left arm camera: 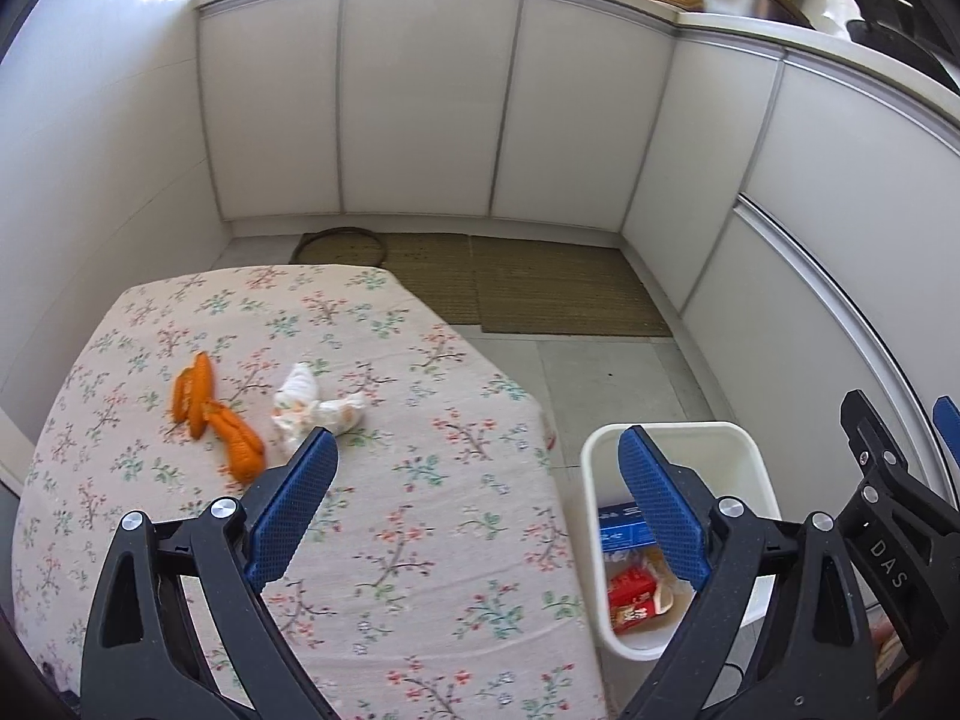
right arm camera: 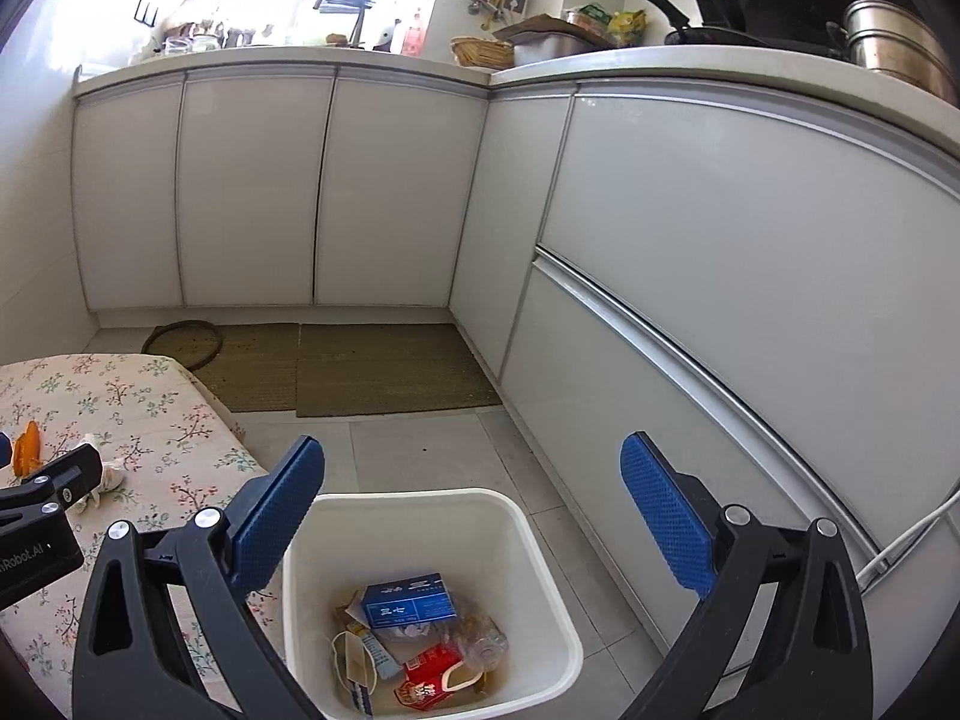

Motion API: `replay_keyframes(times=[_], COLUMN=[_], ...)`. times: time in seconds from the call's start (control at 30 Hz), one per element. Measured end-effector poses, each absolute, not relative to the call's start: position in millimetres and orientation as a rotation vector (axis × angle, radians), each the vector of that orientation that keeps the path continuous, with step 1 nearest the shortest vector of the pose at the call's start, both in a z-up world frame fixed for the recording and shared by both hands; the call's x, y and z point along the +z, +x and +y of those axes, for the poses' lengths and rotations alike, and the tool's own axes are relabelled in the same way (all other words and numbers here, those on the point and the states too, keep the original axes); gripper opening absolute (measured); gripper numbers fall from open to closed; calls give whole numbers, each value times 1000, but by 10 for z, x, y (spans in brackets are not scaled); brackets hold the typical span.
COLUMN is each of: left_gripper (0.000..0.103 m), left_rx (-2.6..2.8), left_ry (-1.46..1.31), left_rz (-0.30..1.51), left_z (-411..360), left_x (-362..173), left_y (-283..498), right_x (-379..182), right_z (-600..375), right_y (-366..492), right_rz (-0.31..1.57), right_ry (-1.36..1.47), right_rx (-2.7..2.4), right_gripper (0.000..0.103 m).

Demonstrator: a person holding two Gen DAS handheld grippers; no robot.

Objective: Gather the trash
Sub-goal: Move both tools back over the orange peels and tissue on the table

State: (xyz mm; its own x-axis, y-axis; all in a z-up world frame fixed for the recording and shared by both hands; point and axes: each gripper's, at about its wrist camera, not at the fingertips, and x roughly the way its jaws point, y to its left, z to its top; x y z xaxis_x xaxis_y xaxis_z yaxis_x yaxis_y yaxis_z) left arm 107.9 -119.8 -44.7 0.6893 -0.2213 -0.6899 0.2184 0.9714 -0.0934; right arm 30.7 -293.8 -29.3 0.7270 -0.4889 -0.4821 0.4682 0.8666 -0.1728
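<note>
**Kitchen corner, trash collection part done**

Kitchen setting: white cabinets (right arm camera: 252,192) run along two walls, worktop cluttered above, woven mats (right arm camera: 384,366) on the tiled floor.

Table (left arm camera: 420,540), floral cloth, largest working surface. It stands at the left of both views, with the bin just beside its right edge.

Bin (right arm camera: 540,546), white plastic, square, open top, on the floor. Contents visible: blue carton (right arm camera: 414,600), red packet (right arm camera: 432,675), a face mask and clear wrappers. Judged as trash already collected.

Left gripper (left arm camera: 474,456), black frame with blue pads, jaws spread wide, nothing between them. It hovers over the table's near right part, angled toward the remaining items.

Right gripper (right arm camera: 474,468), same build, jaws likewise wide apart and empty. It hangs above and slightly behind the bin.

Orange peel (left arm camera: 219,420), two or three strips lying touching each other on the cloth, left of centre. Not yet collected.

Crumpled tissue (left arm camera: 315,405), white, just beside the peel on its right, close ahead of the left gripper's left pad. Not yet collected.

Status, as a judgement: most items binned; two remain on the table.
</note>
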Motion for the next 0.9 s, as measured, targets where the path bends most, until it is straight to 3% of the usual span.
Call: replay_keyframes(times=[0.9], left_gripper=[91], left_rx=[57], left_ry=[-187], left_rz=[855], left_z=[924], left_x=[-726], left_y=[1405], right_x=[-507], right_z=[-886], right_y=[1240], right_rz=[634], right_ry=[-208], right_rx=[-218], right_gripper=[96])
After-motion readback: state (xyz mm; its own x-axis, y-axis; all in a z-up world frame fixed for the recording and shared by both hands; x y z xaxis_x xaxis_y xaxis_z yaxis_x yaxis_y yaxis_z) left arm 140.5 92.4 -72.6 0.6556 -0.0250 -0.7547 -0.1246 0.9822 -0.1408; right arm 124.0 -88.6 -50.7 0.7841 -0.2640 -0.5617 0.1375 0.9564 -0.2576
